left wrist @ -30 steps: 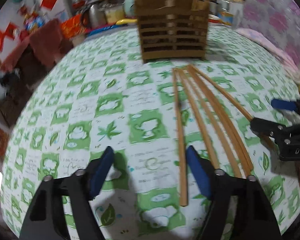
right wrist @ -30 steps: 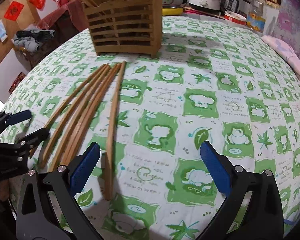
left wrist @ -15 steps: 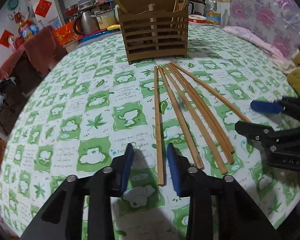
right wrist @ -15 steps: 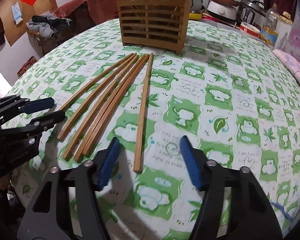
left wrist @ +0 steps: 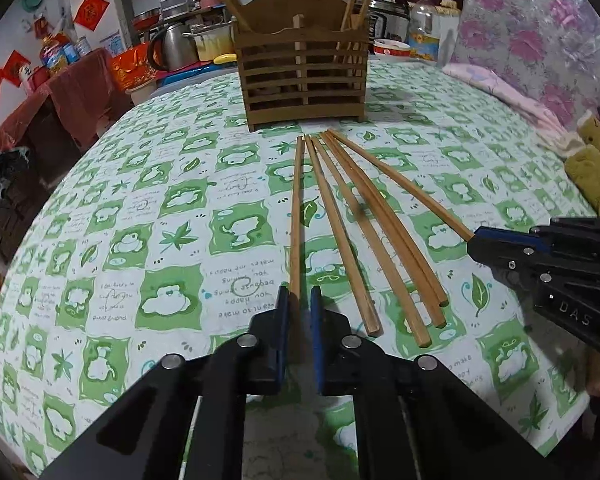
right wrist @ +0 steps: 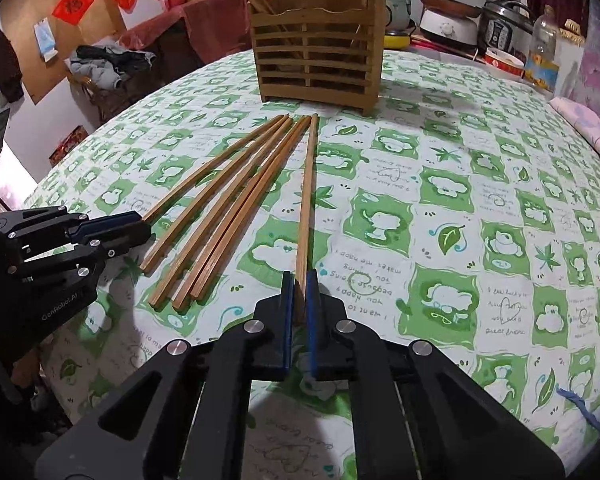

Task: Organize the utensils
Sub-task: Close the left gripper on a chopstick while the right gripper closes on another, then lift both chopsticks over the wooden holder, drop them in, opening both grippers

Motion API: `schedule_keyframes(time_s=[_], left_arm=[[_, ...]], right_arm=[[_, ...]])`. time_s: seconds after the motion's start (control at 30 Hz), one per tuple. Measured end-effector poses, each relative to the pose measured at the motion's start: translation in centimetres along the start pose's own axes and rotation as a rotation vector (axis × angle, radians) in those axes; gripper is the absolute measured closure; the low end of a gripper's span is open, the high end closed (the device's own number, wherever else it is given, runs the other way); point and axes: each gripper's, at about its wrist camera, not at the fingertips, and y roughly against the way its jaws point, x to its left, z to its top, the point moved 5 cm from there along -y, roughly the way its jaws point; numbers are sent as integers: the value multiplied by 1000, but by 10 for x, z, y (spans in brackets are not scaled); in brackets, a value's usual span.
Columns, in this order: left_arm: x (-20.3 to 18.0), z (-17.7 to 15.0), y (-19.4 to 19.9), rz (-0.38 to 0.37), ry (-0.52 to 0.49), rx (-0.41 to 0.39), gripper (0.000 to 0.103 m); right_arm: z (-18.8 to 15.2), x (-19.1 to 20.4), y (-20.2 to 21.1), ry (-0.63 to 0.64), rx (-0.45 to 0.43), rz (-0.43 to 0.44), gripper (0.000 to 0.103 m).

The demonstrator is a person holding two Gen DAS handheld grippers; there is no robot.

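Observation:
Several wooden chopsticks [left wrist: 360, 220] lie fanned on the green-and-white tablecloth, tips toward a slatted wooden utensil holder [left wrist: 304, 80] that holds more chopsticks upright. My left gripper [left wrist: 299, 300] is shut on the near end of the leftmost chopstick [left wrist: 296, 216]. My right gripper [right wrist: 300, 280] is shut on the near end of the rightmost chopstick [right wrist: 307, 192]. The right gripper [left wrist: 476, 242] also shows at the right of the left wrist view. In the right wrist view the left gripper [right wrist: 142, 226] shows at the left, and the holder [right wrist: 316, 64] stands beyond the loose chopsticks [right wrist: 228, 216].
The round table [left wrist: 140, 208] falls away at left and right. Behind the holder stand a kettle [left wrist: 168, 46], a rice cooker [right wrist: 500, 28] and a bottle [right wrist: 544, 48]. A pink cloth [left wrist: 496, 88] and a plush toy [left wrist: 592, 160] lie at the right edge.
Both grippers' jaws went from wide apart to closed, each on the near end of an outer chopstick. Both views drew back a little from the holder.

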Motion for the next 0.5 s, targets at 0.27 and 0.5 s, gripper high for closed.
schedule_keyframes(time_s=[0.27,0.5], left_arm=[[-2,8,16,-25,19,-45,98],[1,23,40,-21,31,-111,98]], right_arm=[[6,2,17,1,-89,-31,97],[17,7,43,13,-166,-35,97]])
